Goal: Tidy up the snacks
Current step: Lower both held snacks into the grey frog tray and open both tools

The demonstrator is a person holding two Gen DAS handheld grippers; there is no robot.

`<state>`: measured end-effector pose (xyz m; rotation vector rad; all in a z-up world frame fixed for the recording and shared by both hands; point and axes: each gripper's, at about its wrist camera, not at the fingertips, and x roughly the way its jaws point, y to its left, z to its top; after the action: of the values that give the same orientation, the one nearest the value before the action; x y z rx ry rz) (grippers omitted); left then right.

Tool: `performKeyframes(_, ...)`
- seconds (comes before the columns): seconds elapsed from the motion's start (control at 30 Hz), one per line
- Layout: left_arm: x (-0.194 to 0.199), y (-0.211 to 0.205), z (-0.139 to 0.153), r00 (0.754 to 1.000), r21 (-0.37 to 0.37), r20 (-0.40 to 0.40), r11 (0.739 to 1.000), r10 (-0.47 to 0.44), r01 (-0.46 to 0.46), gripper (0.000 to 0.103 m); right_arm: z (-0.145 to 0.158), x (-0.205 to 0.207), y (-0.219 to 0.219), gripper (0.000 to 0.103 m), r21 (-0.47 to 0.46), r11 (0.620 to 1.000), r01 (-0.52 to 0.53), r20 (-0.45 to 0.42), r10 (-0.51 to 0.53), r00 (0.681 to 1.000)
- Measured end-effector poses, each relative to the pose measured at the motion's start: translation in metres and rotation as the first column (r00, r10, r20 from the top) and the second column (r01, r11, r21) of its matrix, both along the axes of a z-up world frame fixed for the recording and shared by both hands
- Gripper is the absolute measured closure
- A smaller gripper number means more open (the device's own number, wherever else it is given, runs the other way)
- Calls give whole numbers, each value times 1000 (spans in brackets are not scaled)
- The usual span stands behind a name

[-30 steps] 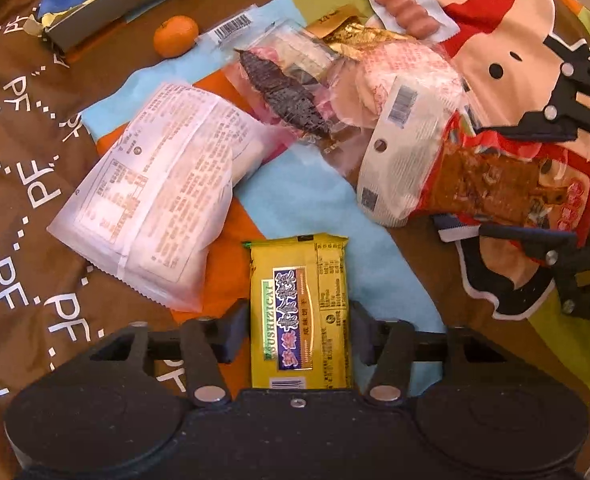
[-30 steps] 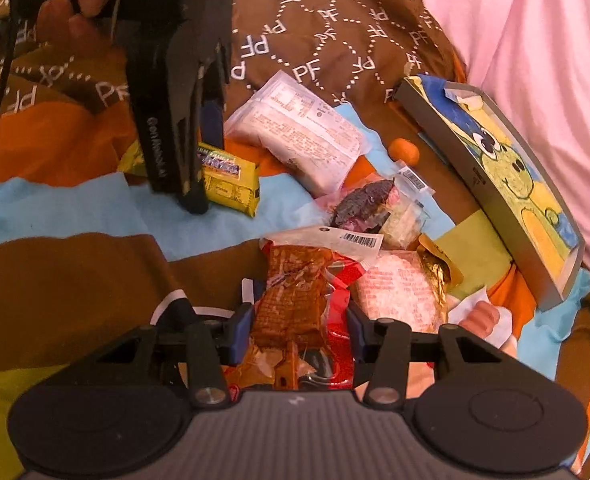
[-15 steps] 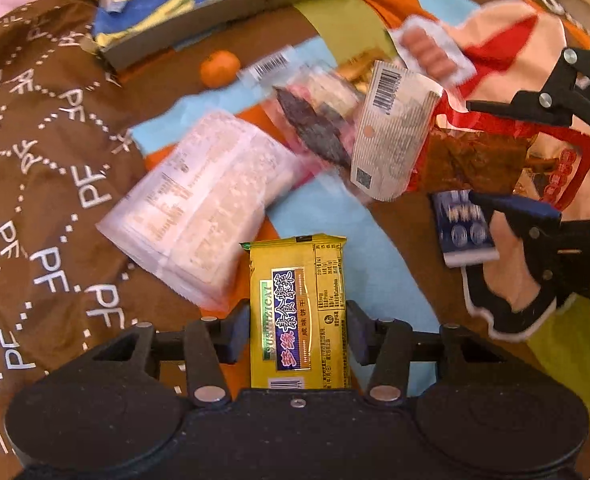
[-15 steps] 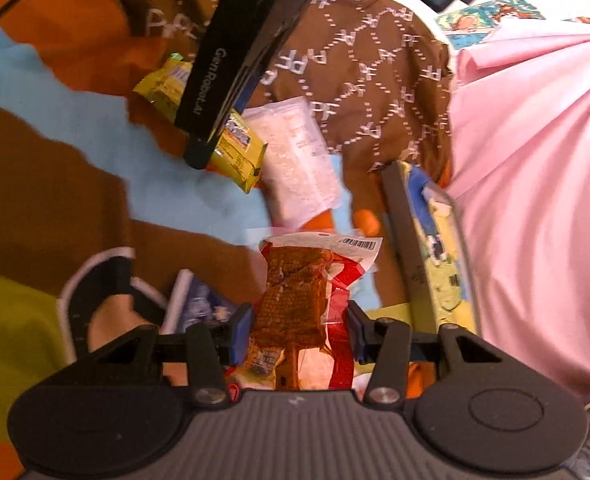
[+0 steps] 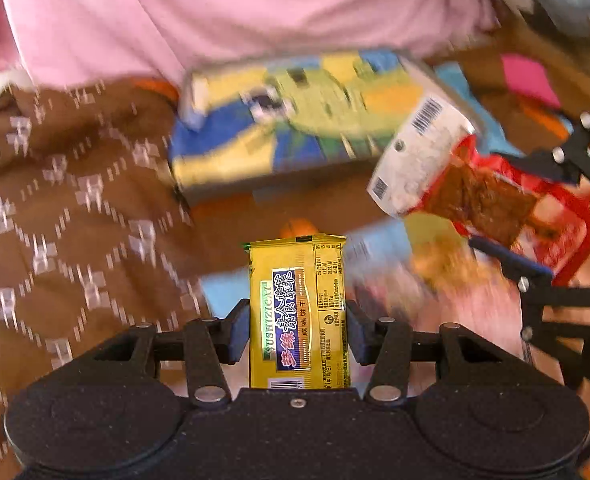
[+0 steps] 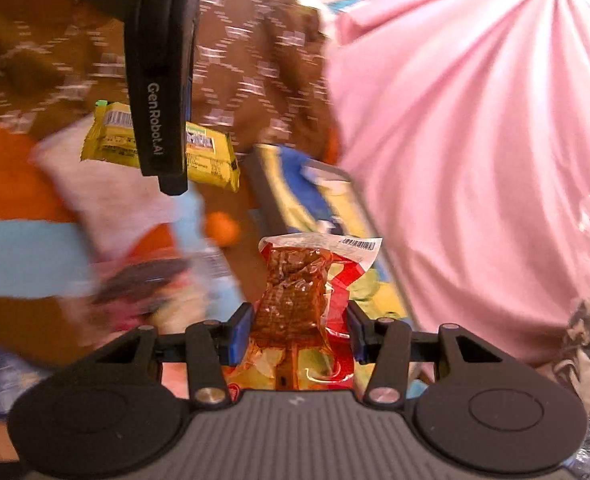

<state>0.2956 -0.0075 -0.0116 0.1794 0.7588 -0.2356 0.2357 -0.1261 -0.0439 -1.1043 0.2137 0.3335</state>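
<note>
The left tongs are closed on a yellow snack packet, which stands lengthwise between the two fingers and is lifted clear of the bedspread. The right tongs are closed on a red packet of brown dried snack, its white barcoded end pointing away from the camera; in the left wrist view the same red packet hangs in the air at the right, gripped by the black fingers of the right tongs. In the right wrist view the yellow packet shows sideways in the left tongs' dark fingers, above a white packet. Both packets are held over the patterned bedspread, near a flat box with a yellow, green and blue cartoon lid that lies toward the far edge of the bed, against a pink cloth. A small orange fruit rests on the bedspread just beside the box's near end. Other packets lie on the bedspread below the tongs, among them a dark one, but motion blur hides their details.
</note>
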Motion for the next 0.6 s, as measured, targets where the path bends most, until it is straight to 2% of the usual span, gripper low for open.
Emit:
performKeyframes(0.17,52,-7,24,991,-26,99,995,94,-92,52,16,46,-3,51,47,997,59,55,-61,997)
performKeyframes(0.33,105,-18,40,973,-79,149,983,176,-166,52,29,87,-6,51,83,993,88,98,-96,991)
performKeyframes(0.47,138,-29,43,945,-82,206,967,253,-241,52,33,120,-7,51,108,989,101,137,-116,984)
performKeyframes(0.6,163,-34,38,936,-109,207,957,285,-267,52,30,143,-8,51,129,984,125,143,-143,979)
